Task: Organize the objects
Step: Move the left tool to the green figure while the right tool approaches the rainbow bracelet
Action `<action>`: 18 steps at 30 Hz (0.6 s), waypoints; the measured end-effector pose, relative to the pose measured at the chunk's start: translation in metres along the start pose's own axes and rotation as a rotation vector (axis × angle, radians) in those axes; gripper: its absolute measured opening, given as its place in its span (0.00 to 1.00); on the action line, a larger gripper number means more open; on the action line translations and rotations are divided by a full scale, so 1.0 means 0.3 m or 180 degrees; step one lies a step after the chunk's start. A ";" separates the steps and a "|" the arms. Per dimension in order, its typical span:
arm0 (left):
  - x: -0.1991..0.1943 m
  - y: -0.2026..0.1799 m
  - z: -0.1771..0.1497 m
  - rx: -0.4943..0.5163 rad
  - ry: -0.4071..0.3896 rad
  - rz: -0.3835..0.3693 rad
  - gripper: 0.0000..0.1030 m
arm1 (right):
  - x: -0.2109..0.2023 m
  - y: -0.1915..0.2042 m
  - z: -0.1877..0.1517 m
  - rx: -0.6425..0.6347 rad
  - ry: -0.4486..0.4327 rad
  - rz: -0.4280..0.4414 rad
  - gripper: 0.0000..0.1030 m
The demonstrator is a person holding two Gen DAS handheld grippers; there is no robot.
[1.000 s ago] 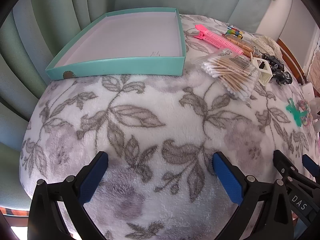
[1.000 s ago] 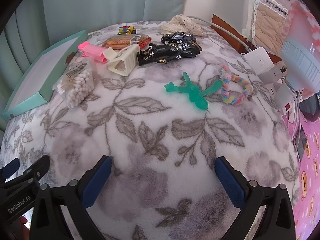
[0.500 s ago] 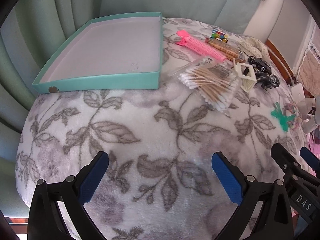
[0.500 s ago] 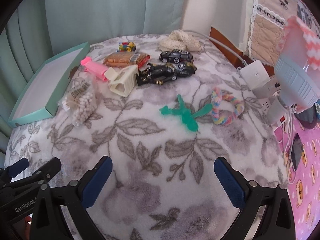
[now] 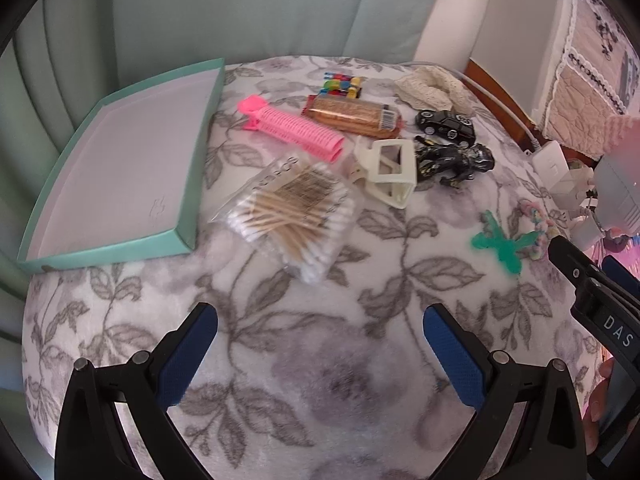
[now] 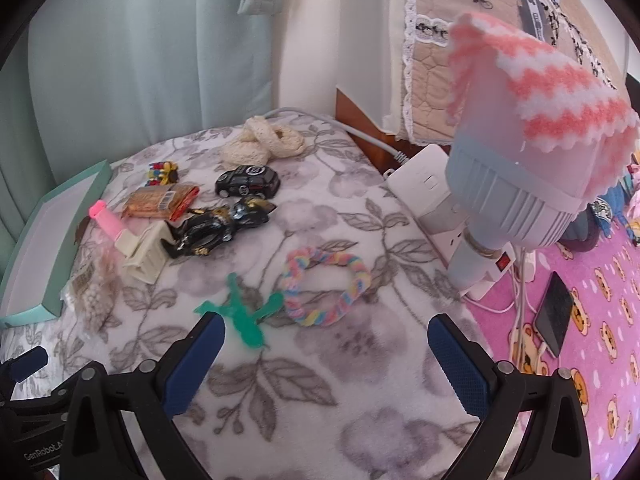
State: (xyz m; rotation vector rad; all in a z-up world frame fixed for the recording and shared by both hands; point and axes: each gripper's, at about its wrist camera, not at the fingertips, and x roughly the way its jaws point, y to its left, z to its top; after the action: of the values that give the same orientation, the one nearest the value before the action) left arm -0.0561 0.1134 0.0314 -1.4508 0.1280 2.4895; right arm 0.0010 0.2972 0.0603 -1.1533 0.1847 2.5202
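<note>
**Both grippers empty, nothing in the box yet**

Left gripper [image 5: 320, 344]: jaws spread wide, grasping nothing, hovering above bare blanket [image 5: 320, 380]. Nearest item ahead is the bag of cotton swabs [image 5: 294, 212], just beside the right wall of the teal box [image 5: 188, 196]. Box is bare inside.

Right gripper [image 6: 326, 354]: also released, nothing between the jaws. Green plastic toy [image 6: 240, 314] sits right at its left fingertip, with the rainbow hair tie [image 6: 324, 286] touching or nearly touching the toy's far arm.

Farther out, in one cluster: pink hair roller [image 5: 294, 130], cream claw clip [image 5: 390, 172], black figure [image 6: 218, 226], black toy car [image 6: 248, 182], snack packet [image 5: 354, 116], small coloured toy [image 5: 342, 84], cream lace scrunchie [image 6: 262, 142]. Power strip [image 6: 440, 200] and lamp [image 6: 532, 152] sit at the right edge; not task items, by the look of it.

Judgement on the step: picking a first target. Suggested split:
- Left takes the swab bag; shortest carry to the box. Bag is slippery and floppy, so pinch across the stick bundle, not the loose film.
- Right takes the green toy; flat on soft pile, so press down slightly and close on the central stem.
- Check the hair tie lifts clear and does not drag along.
- Keep the right gripper away from the lamp and cables.
</note>
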 end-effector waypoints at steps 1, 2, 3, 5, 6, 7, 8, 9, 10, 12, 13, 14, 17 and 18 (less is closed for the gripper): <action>0.005 -0.016 0.005 0.0057 -0.0005 -0.0014 0.99 | 0.006 -0.015 0.007 0.0026 0.0000 0.0000 1.00; 0.020 -0.010 0.029 0.0103 0.0001 -0.0031 0.99 | 0.013 -0.028 0.011 0.0051 0.0008 -0.0006 1.00; 0.010 -0.010 0.022 0.0148 0.0013 -0.0048 0.99 | 0.022 -0.040 0.014 0.0080 0.0021 -0.0016 0.99; 0.024 -0.043 0.027 0.0225 0.0038 -0.0075 0.99 | 0.042 -0.060 0.015 0.0122 0.0067 -0.0025 0.98; 0.031 -0.057 0.031 0.0255 0.0035 -0.0081 0.99 | 0.052 -0.067 0.014 0.0131 0.0091 -0.0005 0.96; 0.018 -0.058 0.019 0.0279 0.0021 -0.0078 0.99 | 0.059 -0.070 0.013 0.0130 0.0109 0.0020 0.95; 0.017 -0.066 0.018 0.0303 0.0013 -0.0075 0.99 | 0.066 -0.072 0.012 0.0123 0.0120 0.0046 0.95; 0.022 -0.075 0.017 0.0328 0.0019 -0.0079 0.99 | 0.069 -0.071 0.011 0.0112 0.0131 0.0067 0.94; 0.029 -0.085 0.020 0.0345 0.0031 -0.0091 0.99 | 0.074 -0.069 0.014 0.0108 0.0143 0.0099 0.94; 0.049 -0.108 0.026 0.0378 0.0049 -0.0111 0.97 | 0.077 -0.064 0.028 0.0101 0.0130 0.0199 0.94; 0.055 -0.119 0.029 0.0405 0.0047 -0.0122 0.97 | 0.077 -0.060 0.035 0.0095 0.0111 0.0226 0.94; 0.051 -0.128 0.026 0.0431 0.0038 -0.0131 0.96 | 0.077 -0.058 0.042 0.0086 0.0093 0.0243 0.94; 0.051 -0.155 0.018 0.0509 0.0025 -0.0150 0.87 | 0.096 -0.051 0.052 0.0062 0.0122 0.0306 0.93; 0.053 -0.159 0.018 0.0509 0.0041 -0.0147 0.86 | 0.102 -0.050 0.052 0.0056 0.0147 0.0335 0.92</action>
State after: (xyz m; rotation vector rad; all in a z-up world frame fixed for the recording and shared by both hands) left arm -0.0556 0.1632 0.0228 -1.3887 0.2857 2.3739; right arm -0.0229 0.3235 0.0480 -1.2255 0.2861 2.5783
